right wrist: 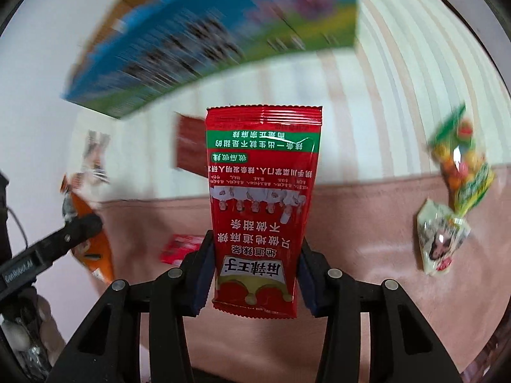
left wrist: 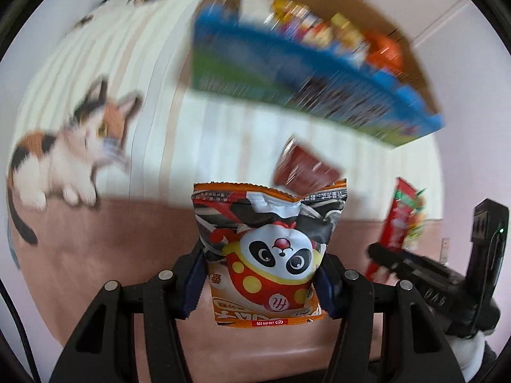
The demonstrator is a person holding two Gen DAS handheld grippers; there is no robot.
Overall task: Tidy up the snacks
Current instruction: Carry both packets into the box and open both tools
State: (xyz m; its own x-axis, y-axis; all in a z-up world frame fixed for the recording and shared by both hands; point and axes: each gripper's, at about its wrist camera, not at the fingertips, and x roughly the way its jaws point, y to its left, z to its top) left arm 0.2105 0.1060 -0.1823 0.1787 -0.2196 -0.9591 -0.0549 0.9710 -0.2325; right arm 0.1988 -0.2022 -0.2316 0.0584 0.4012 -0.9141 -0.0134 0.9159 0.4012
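Observation:
My left gripper [left wrist: 260, 282] is shut on an orange panda snack packet [left wrist: 266, 249], held upright above the bed. My right gripper [right wrist: 254, 274] is shut on a red spicy-strip packet [right wrist: 263, 204], also upright; the same packet and gripper show at the right of the left wrist view [left wrist: 404, 220]. A blue and green cardboard box [left wrist: 300, 73] with several snacks inside stands ahead on the bed; it also shows in the right wrist view [right wrist: 217, 38]. A dark red packet [left wrist: 305, 169] lies before the box.
The bed has a striped cover with a printed cat [left wrist: 70, 156] and a pink blanket [right wrist: 367, 217]. A green fruit-candy bag [right wrist: 463, 166] and a pale packet [right wrist: 442, 236] lie at right. A small red packet [right wrist: 180, 249] lies on the blanket.

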